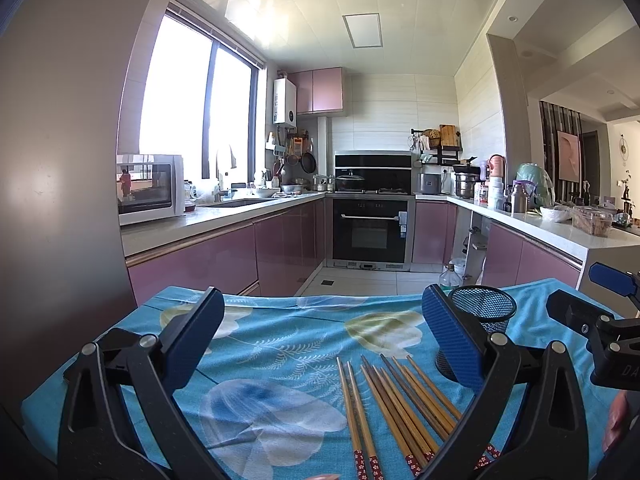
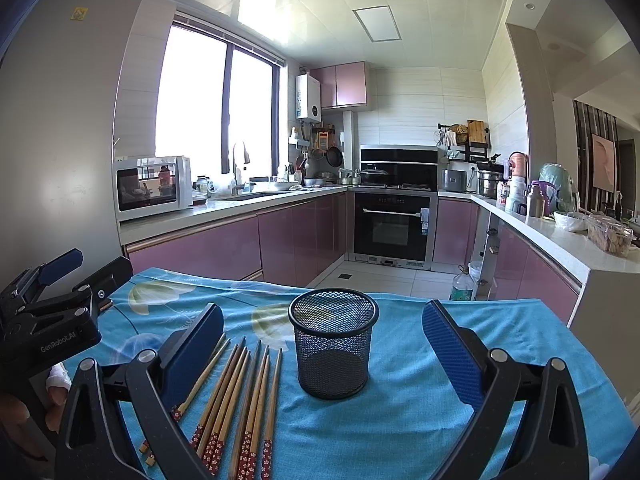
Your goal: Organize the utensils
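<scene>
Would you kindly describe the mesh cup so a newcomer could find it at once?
On the blue floral tablecloth, right of the row of chopsticks, stands the mesh cup. It is upright, round, black and see-through, the only container on the cloth.

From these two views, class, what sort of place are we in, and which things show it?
A home kitchen, most likely: a built-in oven, a microwave on the counter and a sink under the window.
</scene>
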Demonstrator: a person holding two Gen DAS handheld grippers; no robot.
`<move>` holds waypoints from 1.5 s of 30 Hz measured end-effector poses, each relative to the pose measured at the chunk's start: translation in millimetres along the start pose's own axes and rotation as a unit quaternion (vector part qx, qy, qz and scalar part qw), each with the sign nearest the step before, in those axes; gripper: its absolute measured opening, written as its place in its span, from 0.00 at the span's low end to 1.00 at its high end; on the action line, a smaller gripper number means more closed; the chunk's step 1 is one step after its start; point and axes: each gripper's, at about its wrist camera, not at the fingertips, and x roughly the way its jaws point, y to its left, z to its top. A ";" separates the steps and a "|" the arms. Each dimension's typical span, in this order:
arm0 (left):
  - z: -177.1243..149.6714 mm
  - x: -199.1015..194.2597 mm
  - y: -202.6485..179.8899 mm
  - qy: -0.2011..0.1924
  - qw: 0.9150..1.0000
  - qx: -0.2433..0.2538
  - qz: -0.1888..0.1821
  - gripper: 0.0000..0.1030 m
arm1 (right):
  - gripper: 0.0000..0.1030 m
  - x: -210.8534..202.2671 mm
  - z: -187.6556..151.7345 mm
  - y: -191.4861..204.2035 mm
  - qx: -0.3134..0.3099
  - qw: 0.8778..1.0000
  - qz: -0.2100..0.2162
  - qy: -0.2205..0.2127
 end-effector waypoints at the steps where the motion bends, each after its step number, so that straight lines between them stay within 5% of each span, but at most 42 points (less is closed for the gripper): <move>1: 0.4 0.0 0.0 0.000 1.000 0.000 0.000 0.95 | 0.94 0.5 0.2 0.2 0.000 1.000 0.000 0.000; 45: -3.5 3.4 -1.4 0.007 1.000 0.003 -0.004 0.95 | 0.94 5.1 -3.3 -0.8 0.008 1.000 0.010 0.007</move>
